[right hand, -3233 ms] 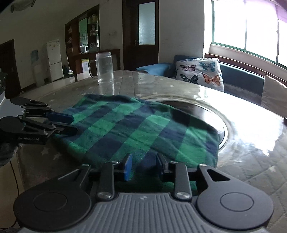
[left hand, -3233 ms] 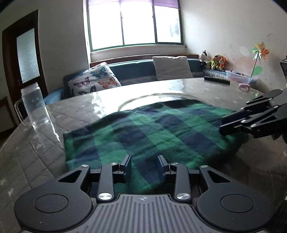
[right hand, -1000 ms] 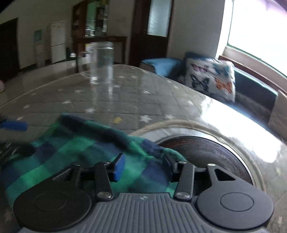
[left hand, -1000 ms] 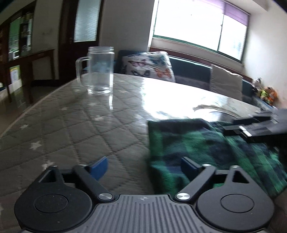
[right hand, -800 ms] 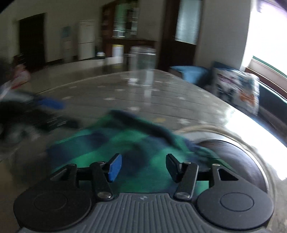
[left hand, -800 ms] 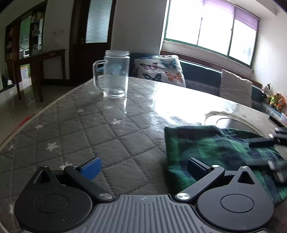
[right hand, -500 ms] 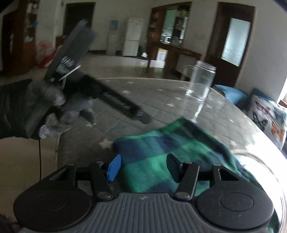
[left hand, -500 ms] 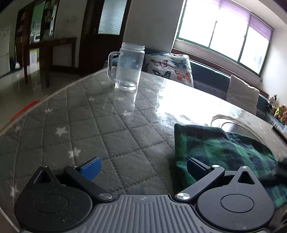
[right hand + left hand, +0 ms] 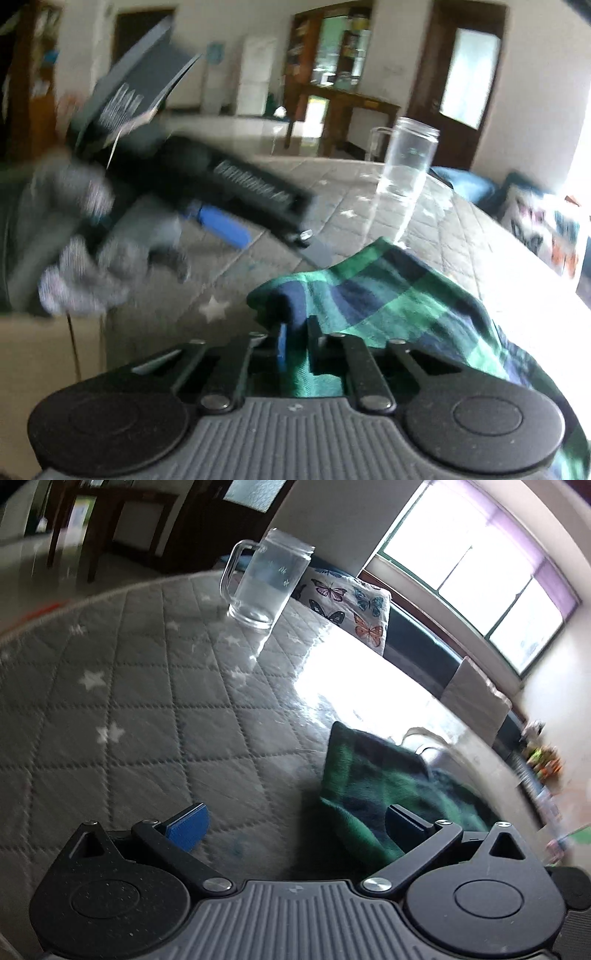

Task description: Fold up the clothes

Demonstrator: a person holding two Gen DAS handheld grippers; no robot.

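A green and navy plaid cloth (image 9: 376, 775) lies folded on the quilted grey table (image 9: 129, 701). My left gripper (image 9: 295, 827) stands wide open just above the table, and the cloth's near left edge lies beside its right finger (image 9: 406, 821). Nothing is between its pads. In the right wrist view the jaws of my right gripper (image 9: 295, 343) are closing, and a raised corner of the cloth (image 9: 388, 291) is pinched between the pads. A gloved hand (image 9: 81, 280) holds the left gripper (image 9: 269, 240) to the left of that corner.
A clear glass mug (image 9: 266, 587) stands at the far side of the table, also seen as the mug (image 9: 404, 166) beyond the cloth. A butterfly pillow (image 9: 351, 605) and a bench sit behind the table under the window. A round inset lies right of the cloth.
My right gripper's jaws have come together on the cloth's corner, which now stands lifted. The left wrist view has rolled; its jaws stay wide open beside the cloth's edge.
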